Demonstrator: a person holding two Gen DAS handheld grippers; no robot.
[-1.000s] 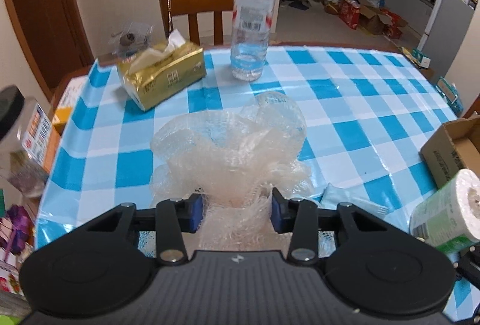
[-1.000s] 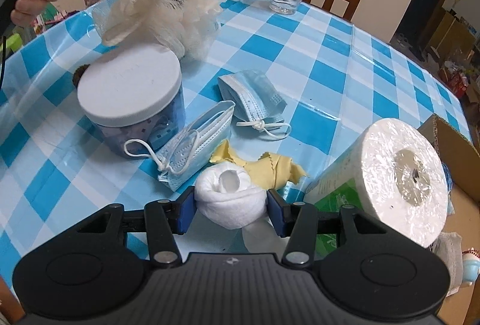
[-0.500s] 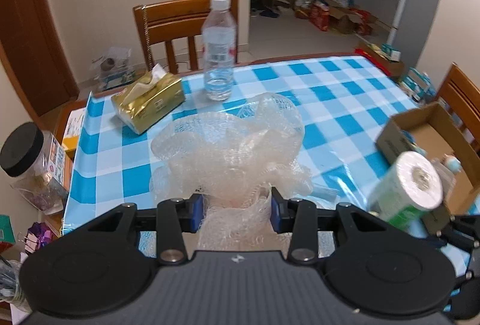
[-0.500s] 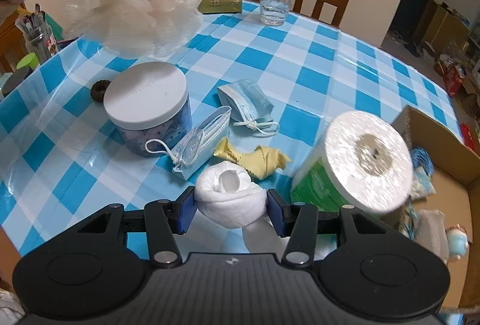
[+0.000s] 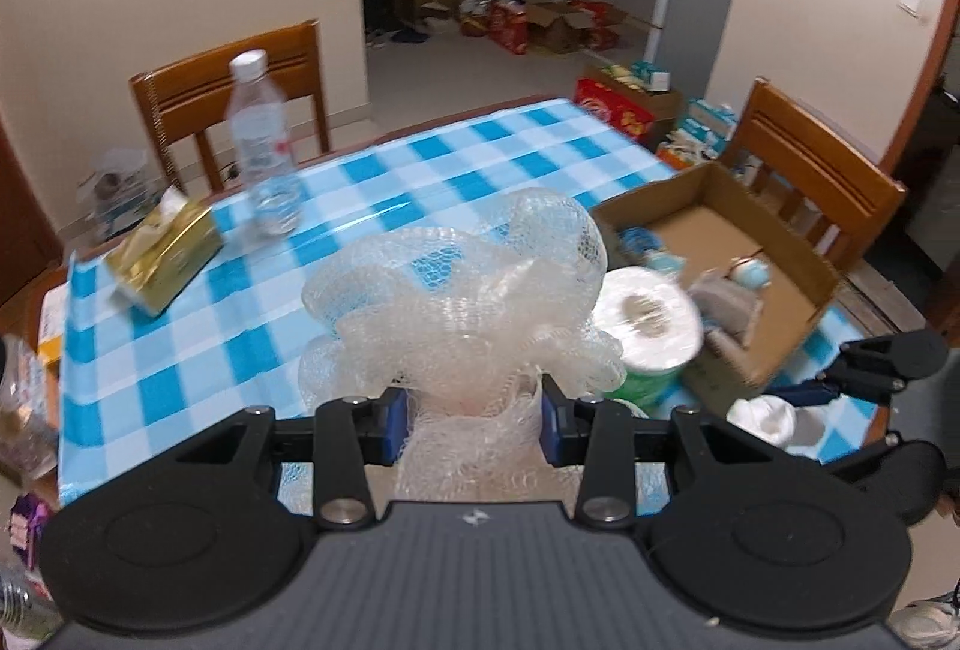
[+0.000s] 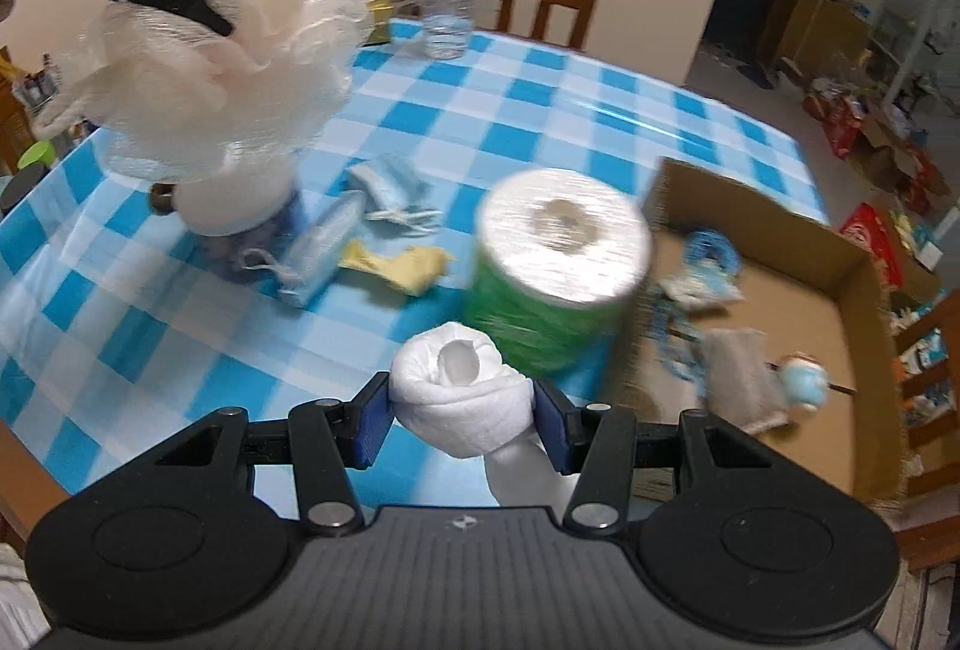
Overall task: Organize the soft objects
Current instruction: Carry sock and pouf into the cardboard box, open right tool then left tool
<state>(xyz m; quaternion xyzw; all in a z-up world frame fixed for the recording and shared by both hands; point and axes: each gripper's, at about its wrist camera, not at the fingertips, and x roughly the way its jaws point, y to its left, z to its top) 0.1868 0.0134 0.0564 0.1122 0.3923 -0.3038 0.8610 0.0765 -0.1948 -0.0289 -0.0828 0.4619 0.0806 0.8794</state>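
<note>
My left gripper (image 5: 474, 425) is clamped on a mesh bath pouf (image 5: 462, 302): the blue pads pinch its gathered base and the pale netting billows out ahead of the fingers, held clear above the table (image 5: 180, 344). My right gripper (image 6: 461, 425) is clamped on a rolled white sock (image 6: 459, 392), squeezed between both pads, with its tail hanging down behind them; it too is off the tabletop.

From the right wrist view, the pouf and the dark fingers of my left gripper sit high at the upper left, over a jar with a white lid (image 6: 240, 212) that the netting partly hides. On the blue-and-white checked cloth beyond the sock lie two face masks (image 6: 384, 182), one leaning against the jar, and a crumpled yellow cloth (image 6: 399, 263) beside them. A toilet paper roll in green wrapping (image 6: 558, 266) stands upright just beside an open cardboard box (image 6: 780, 254) at the table's right edge. In the box are a blue stringy item, a grey cloth piece and a small pale blue toy, all blurred.

At the far side stand a water bottle (image 5: 264, 152) and a gold tissue pack (image 5: 165, 257), with wooden chairs (image 5: 234, 80) behind.
</note>
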